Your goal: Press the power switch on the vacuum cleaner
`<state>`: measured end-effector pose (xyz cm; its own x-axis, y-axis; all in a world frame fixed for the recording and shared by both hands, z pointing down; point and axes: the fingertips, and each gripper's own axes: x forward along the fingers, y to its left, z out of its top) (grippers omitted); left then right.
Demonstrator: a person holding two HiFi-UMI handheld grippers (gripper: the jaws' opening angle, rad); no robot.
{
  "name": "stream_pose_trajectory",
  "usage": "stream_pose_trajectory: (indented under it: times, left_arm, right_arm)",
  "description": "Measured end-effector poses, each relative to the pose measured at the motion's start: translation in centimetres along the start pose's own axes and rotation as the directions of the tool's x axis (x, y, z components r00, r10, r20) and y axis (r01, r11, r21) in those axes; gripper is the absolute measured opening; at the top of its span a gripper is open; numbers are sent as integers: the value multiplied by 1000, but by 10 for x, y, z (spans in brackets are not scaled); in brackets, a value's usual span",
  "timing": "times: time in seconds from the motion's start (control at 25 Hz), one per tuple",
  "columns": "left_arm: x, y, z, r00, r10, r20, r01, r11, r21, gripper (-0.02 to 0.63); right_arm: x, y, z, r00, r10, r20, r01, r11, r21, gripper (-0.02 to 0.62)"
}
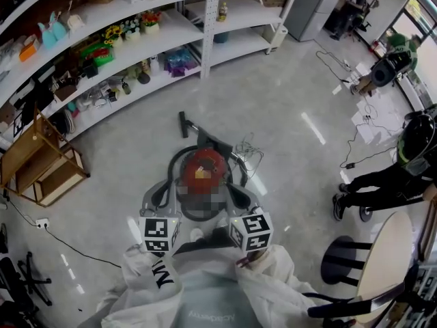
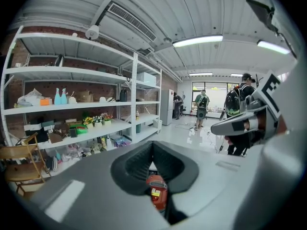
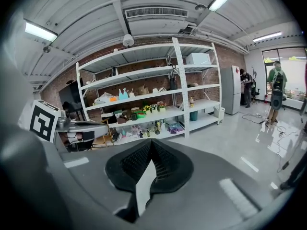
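Observation:
The vacuum cleaner (image 1: 203,171), a red canister with a dark hose and a floor nozzle (image 1: 183,123), stands on the grey floor right in front of me. Both grippers hover above its near end, held close to my chest. My left gripper (image 1: 159,198) is over the canister's left side and my right gripper (image 1: 240,197) over its right. In the left gripper view the jaws (image 2: 152,147) are shut tip to tip, and the red canister (image 2: 156,191) shows through the gap below them. The right gripper (image 3: 151,145) is shut too, with bare floor below. No switch is discernible.
White shelving (image 1: 171,29) full of small items runs along the back. A wooden chair (image 1: 37,162) stands at the left. At the right are a crouching person (image 1: 392,180), a round table (image 1: 389,255), a black stool (image 1: 341,260) and cables (image 1: 362,139) on the floor.

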<state>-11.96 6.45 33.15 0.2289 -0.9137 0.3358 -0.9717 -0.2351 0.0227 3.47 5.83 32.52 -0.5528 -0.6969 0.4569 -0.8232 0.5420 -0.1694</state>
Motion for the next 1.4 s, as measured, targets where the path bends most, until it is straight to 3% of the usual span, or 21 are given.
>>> stream_pose_trajectory:
  times: [0.64, 1.4]
  left_arm:
    - [15, -5, -12, 998, -7, -56, 6, 1000, -10, 0]
    - [79, -11, 12, 995, 28, -101, -26, 999, 22, 0]
  right_arm:
    - [15, -15, -10, 999, 6, -41, -5, 999, 42, 0]
    - [60, -65, 13, 996, 74, -46, -71, 995, 76, 0]
